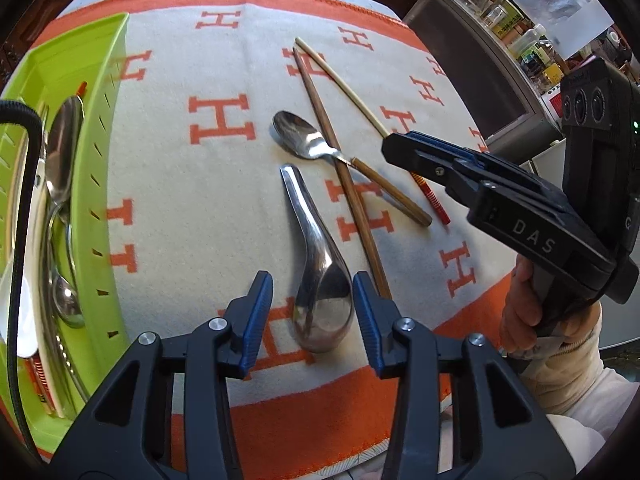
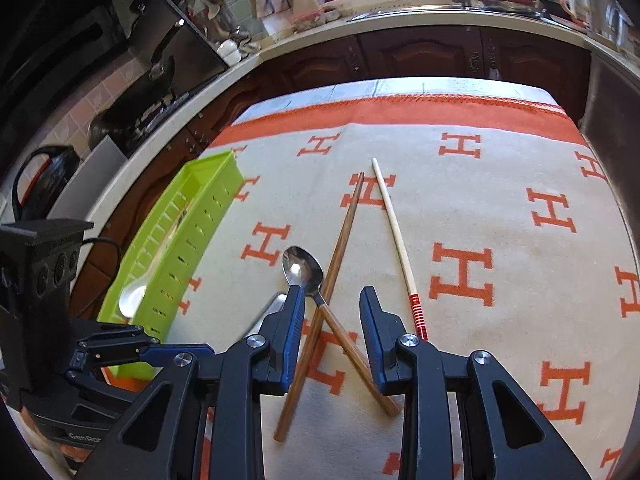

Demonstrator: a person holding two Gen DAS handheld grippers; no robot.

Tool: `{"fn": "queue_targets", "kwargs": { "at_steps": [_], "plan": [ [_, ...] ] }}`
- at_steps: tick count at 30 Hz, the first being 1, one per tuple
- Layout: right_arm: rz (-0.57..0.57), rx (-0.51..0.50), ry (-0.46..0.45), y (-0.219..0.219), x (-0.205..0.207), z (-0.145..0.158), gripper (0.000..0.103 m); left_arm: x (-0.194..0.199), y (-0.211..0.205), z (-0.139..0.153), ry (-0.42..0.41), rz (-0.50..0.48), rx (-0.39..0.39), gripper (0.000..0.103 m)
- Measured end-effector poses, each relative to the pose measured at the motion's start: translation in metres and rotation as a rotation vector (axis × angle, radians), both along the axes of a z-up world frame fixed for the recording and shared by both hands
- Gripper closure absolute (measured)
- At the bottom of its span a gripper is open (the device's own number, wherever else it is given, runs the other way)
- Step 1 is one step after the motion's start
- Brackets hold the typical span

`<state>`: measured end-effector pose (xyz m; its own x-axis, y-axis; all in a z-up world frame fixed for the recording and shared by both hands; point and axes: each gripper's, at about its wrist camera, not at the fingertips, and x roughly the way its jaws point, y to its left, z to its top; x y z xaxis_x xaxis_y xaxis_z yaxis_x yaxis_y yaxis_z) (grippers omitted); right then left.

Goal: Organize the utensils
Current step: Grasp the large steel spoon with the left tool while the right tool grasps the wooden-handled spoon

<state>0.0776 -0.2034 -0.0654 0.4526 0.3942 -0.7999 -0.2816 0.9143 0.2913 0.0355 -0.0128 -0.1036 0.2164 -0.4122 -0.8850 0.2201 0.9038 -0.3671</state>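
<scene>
A steel soup spoon (image 1: 320,276) lies on the cloth with its bowl between the jaws of my open left gripper (image 1: 312,320). A wooden-handled spoon (image 1: 304,136) (image 2: 304,272) lies crossed by a dark wooden chopstick (image 1: 344,184) (image 2: 340,240). A pale chopstick with a red end (image 1: 344,84) (image 2: 394,232) lies to their right. My right gripper (image 2: 330,332) is open, above where the spoon handle and dark chopstick cross; it also shows in the left wrist view (image 1: 404,148). The green tray (image 1: 100,168) (image 2: 192,208) at the left holds several spoons (image 1: 60,152).
The orange-and-cream H-patterned cloth (image 1: 224,208) (image 2: 500,184) covers the table. A kitchen counter (image 2: 400,24) with a sink and dishes runs beyond the table. Shelves with jars and bottles (image 1: 516,28) stand at the right. A stove with a pan (image 2: 160,80) is at the left.
</scene>
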Motion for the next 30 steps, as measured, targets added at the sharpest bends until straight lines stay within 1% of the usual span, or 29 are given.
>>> {"fn": "queue_targets", "kwargs": {
  "at_steps": [2,7,12,17,19,21,24,25,26,29,30],
  "plan": [
    [0.031,-0.032,0.007,0.005,0.001,-0.007,0.074,0.0,0.0,-0.005,0.01,-0.001,-0.014,0.065],
    [0.09,-0.094,0.009,0.015,0.0,-0.02,0.074,-0.001,0.002,-0.007,-0.018,0.003,-0.041,0.065],
    [0.133,-0.148,0.009,0.016,-0.003,-0.026,0.076,-0.002,0.002,-0.008,-0.051,-0.01,-0.062,0.071],
    [0.163,-0.208,0.008,0.019,-0.004,-0.032,0.079,-0.001,-0.001,-0.009,-0.089,-0.023,-0.068,0.071],
    [0.168,-0.217,-0.001,0.021,-0.003,-0.032,0.079,-0.001,-0.001,-0.01,-0.099,-0.023,-0.074,0.072],
    [0.172,-0.235,-0.011,0.026,-0.002,-0.033,0.079,-0.001,-0.002,-0.01,-0.104,-0.02,-0.07,0.077],
    [0.19,-0.28,-0.038,0.034,-0.003,-0.034,0.079,-0.003,-0.004,-0.01,-0.112,-0.012,-0.062,0.078],
    [0.194,-0.293,-0.046,0.037,-0.003,-0.034,0.08,-0.003,-0.005,-0.009,-0.116,-0.006,-0.052,0.078],
    [0.199,-0.307,-0.054,0.039,-0.004,-0.034,0.087,-0.003,-0.006,-0.009,-0.117,-0.001,-0.045,0.079],
    [0.204,-0.314,-0.053,0.042,-0.006,-0.033,0.095,-0.006,-0.007,-0.005,-0.134,0.015,-0.012,0.081],
    [0.198,-0.311,-0.053,0.042,-0.007,-0.033,0.096,-0.006,-0.006,-0.003,-0.139,0.022,-0.003,0.084]
  ]
}}
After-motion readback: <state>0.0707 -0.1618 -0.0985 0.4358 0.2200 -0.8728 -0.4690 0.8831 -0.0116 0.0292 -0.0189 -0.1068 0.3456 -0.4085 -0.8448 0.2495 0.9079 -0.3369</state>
